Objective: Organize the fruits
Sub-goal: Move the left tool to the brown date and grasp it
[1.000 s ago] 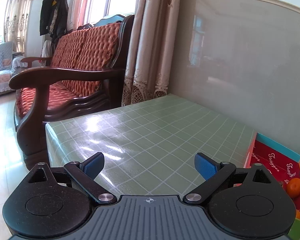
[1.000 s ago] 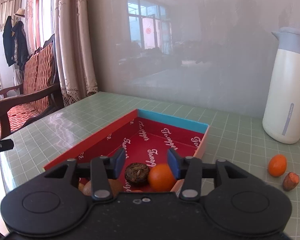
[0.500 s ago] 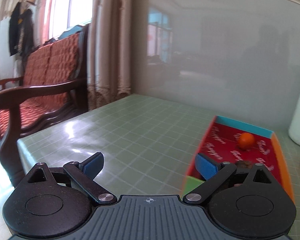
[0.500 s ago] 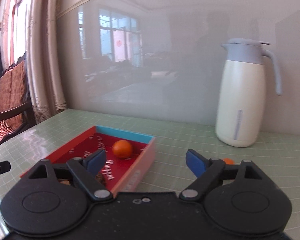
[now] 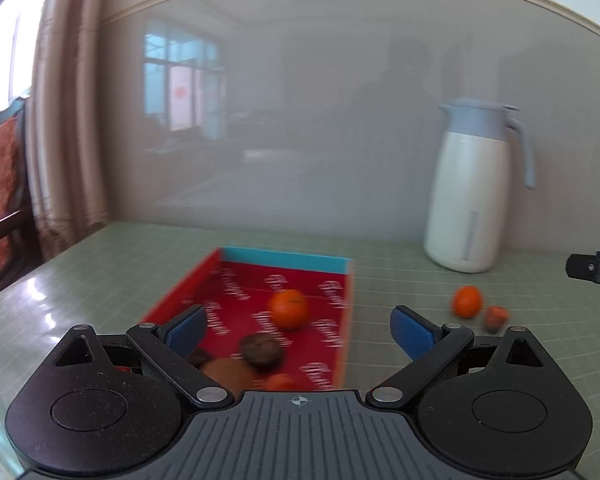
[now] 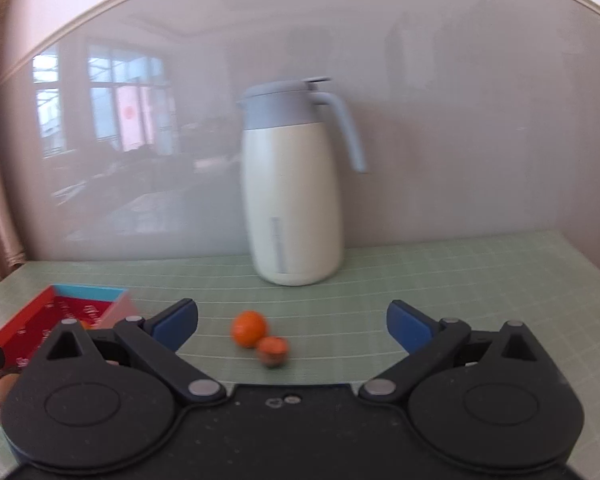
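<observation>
Green checked table (image 6: 420, 280) against a glossy grey wall. An orange (image 6: 249, 328) and a touching smaller fruit (image 6: 273, 351) lie at twelve o'clock between the right gripper (image 6: 292, 324)'s wide-spread fingers. The red box (image 5: 328, 344) holds more fruit ahead of the left gripper (image 5: 300, 332), also spread wide. White jug (image 6: 292, 208) behind.

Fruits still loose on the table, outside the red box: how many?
2: an orange and, touching it, a smaller reddish fruit, both before the jug. More could be hidden.
</observation>
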### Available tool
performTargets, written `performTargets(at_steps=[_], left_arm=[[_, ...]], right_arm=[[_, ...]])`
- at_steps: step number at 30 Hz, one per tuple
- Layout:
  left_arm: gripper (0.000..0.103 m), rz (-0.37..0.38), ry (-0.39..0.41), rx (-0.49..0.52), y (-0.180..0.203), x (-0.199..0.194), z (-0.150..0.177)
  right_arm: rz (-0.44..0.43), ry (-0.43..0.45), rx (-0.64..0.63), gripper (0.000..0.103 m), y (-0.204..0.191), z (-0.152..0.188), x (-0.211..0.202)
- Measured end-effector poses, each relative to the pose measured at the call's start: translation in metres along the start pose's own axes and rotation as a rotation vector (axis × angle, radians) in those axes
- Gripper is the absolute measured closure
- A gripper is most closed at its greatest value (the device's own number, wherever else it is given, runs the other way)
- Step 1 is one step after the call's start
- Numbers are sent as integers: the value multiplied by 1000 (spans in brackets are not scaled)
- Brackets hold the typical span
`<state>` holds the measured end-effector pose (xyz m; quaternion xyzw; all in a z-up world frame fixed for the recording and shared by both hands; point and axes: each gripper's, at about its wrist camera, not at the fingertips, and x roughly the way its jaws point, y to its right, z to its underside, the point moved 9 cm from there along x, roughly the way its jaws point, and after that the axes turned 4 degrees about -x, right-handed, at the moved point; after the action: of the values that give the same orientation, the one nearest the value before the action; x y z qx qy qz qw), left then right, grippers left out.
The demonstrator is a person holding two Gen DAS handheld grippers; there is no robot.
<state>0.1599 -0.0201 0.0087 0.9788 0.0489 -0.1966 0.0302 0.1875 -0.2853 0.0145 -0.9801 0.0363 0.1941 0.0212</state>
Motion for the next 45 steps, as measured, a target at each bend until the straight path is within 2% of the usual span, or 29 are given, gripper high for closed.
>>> performTargets(at_steps=[6, 9, 15, 24, 28, 32, 35, 40, 41, 43, 44, 45], left_arm=[[6, 93, -31, 71, 79, 22, 7], [6, 118, -62, 96, 113, 38, 15], [6, 141, -70, 143, 169, 63, 27], [9, 130, -82, 175, 203, 87, 38], [14, 131, -107, 169, 211, 95, 42], [26, 152, -128, 168, 218, 102, 46], [36, 164, -143, 163, 221, 104, 47], [43, 172, -173, 136, 222, 109, 50], [51, 175, -179, 129, 222, 110, 50], [58, 164, -187, 114, 219, 112, 50], [69, 157, -185, 106, 218, 113, 49], [73, 155, -184, 97, 216, 113, 48]], right_arm=[[71, 4, 87, 1, 50, 5, -8], [92, 11, 98, 0, 67, 9, -13], [113, 7, 116, 0, 93, 17, -19], [130, 35, 151, 0, 120, 18, -35], [255, 73, 124, 0, 133, 16, -44], [336, 102, 127, 0, 145, 16, -52], [316, 99, 160, 0, 149, 18, -51], [291, 104, 156, 0, 148, 18, -52], [290, 106, 150, 0, 147, 19, -53], [294, 102, 137, 0, 146, 19, -52], [292, 99, 135, 0, 146, 19, -52], [289, 97, 138, 0, 146, 20, -53]])
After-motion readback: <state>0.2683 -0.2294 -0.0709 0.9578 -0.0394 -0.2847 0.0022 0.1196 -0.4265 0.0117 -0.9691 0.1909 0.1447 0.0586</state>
